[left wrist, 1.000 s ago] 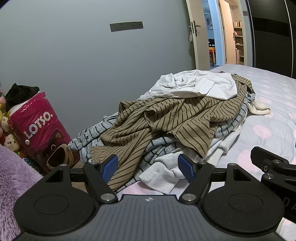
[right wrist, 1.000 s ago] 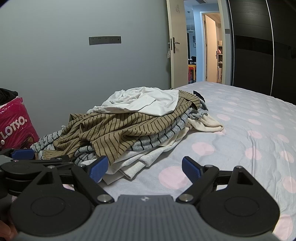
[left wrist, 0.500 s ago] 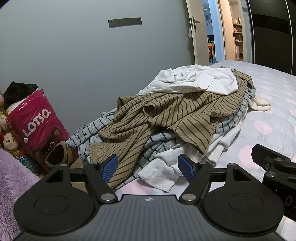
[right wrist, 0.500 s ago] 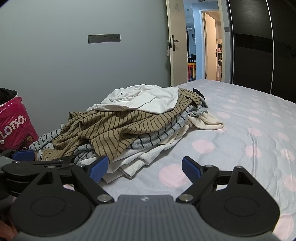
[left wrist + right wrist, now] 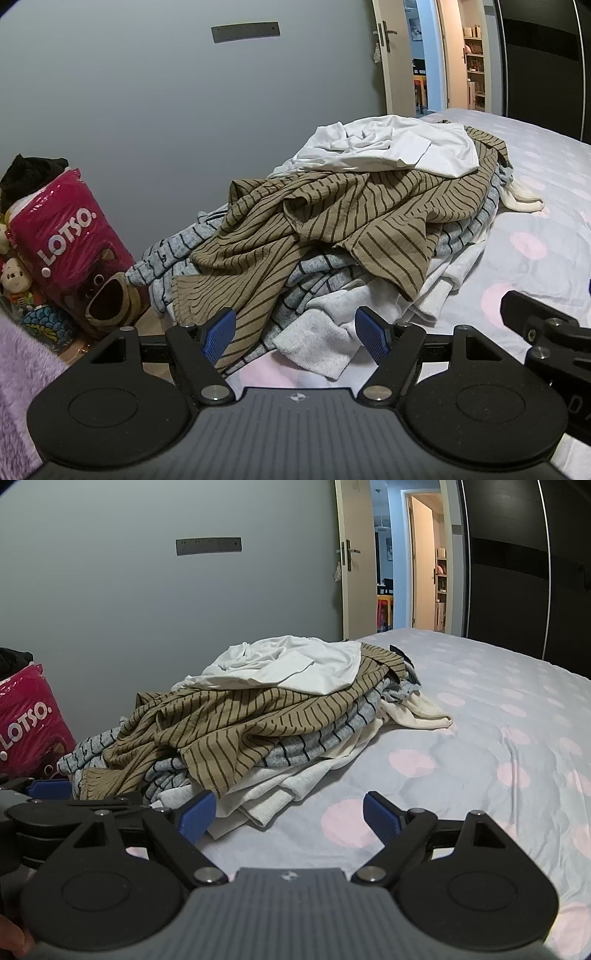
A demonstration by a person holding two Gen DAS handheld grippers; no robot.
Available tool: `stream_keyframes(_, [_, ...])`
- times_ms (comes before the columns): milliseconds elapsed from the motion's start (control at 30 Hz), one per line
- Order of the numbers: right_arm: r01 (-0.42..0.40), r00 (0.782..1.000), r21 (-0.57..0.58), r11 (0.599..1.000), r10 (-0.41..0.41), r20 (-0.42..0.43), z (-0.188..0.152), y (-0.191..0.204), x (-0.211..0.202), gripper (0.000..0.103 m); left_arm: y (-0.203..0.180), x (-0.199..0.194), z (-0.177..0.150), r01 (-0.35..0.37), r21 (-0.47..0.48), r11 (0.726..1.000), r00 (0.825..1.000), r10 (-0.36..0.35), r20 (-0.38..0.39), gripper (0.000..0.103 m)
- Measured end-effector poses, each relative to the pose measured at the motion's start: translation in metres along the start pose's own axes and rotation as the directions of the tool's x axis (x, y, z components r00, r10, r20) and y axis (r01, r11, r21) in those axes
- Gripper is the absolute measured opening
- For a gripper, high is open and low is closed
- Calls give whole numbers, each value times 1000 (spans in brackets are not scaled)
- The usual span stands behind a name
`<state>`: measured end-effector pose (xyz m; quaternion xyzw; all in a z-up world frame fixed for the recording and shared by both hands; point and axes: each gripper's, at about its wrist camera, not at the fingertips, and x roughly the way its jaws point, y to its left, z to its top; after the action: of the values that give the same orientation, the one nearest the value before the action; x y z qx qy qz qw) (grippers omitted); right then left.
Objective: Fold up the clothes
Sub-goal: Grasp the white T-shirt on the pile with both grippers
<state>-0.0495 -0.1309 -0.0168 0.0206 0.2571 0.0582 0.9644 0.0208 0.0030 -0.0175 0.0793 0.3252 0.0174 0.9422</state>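
Note:
A pile of unfolded clothes lies on the bed's left side. A tan striped garment (image 5: 332, 221) (image 5: 236, 731) drapes over grey striped knitwear (image 5: 314, 277) (image 5: 332, 734) and white pieces, with a white shirt (image 5: 399, 151) (image 5: 295, 664) on top. My left gripper (image 5: 297, 334) is open and empty, right at the pile's near edge over a grey-white cuff (image 5: 317, 343). My right gripper (image 5: 288, 816) is open and empty, low over the sheet just right of the pile's near corner. The left gripper shows at the left edge of the right wrist view.
The bed (image 5: 480, 757) has a pale sheet with pink dots stretching right. A pink LOTSO bag (image 5: 70, 243) and plush toys (image 5: 16, 277) stand on the floor at left by the grey wall. An open door (image 5: 354, 590) and dark wardrobe (image 5: 524, 572) are behind.
Both grippers have edged forward and lower toward the pile, so the clothes look slightly nearer. Both jaws stay open and nothing was gripped.

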Motion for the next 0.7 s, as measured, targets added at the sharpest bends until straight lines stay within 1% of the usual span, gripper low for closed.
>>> stream_keyframes(67, [-5, 1000, 0, 1000, 5, -9, 3, 0, 4, 88, 2, 2, 4, 28, -4, 1000, 1000, -28, -4, 70])
stream_keyframes(167, [-3, 999, -14, 1000, 3, -32, 10, -1, 9, 87, 7, 4, 14, 101, -15, 995, 995, -101, -7, 70])
stream_keyframes(200, [1, 999, -24, 1000, -2, -37, 13, -1, 11, 87, 8, 4, 18, 112, -17, 994, 994, -112, -9, 68])
stream_keyframes(267, [9, 999, -38, 999, -11, -42, 20, -4, 13, 81, 8, 7, 27, 136, 20, 991, 991, -136, -5, 67])
stream_keyframes(300, [9, 999, -37, 999, -10, -42, 24, -6, 14, 81, 6, 10, 33, 149, 43, 988, 989, -149, -3, 66])
stream_keyframes(333, [7, 999, -36, 999, -9, -41, 28, -9, 16, 79, 4, 12, 39, 162, 67, 984, 987, -163, -1, 63])
stream_keyframes(367, [2, 999, -35, 999, -3, -39, 33, -12, 18, 76, 3, 14, 45, 177, 91, 980, 984, -178, 0, 62])
stream_keyframes(400, [-4, 999, -39, 999, 2, -37, 37, -14, 20, 74, 0, 17, 52, 204, 123, 971, 979, -205, -3, 62])
stream_keyframes(433, [-6, 999, -47, 999, 4, -38, 41, -16, 23, 68, -4, 20, 59, 228, 166, 959, 973, -231, -6, 62])
stream_keyframes(467, [-8, 999, -56, 998, 6, -39, 45, -18, 27, 63, -10, 24, 65, 244, 216, 946, 969, -248, -11, 62])
stream_keyframes(533, [0, 999, -72, 997, -2, -36, 53, -22, 36, 58, -21, 33, 78, 269, 307, 913, 960, -278, -17, 61])
stream_keyframes(567, [4, 999, -80, 997, -7, -34, 57, -24, 41, 58, -26, 37, 83, 268, 334, 904, 959, -282, -4, 60])
stream_keyframes(633, [-14, 999, -104, 995, 11, -33, 66, -28, 53, 58, -34, 47, 93, 269, 389, 881, 953, -301, 25, 61])
stream_keyframes(700, [-26, 999, -155, 988, 22, -28, 74, -31, 67, 57, -42, 58, 103, 267, 442, 856, 946, -321, 51, 60])
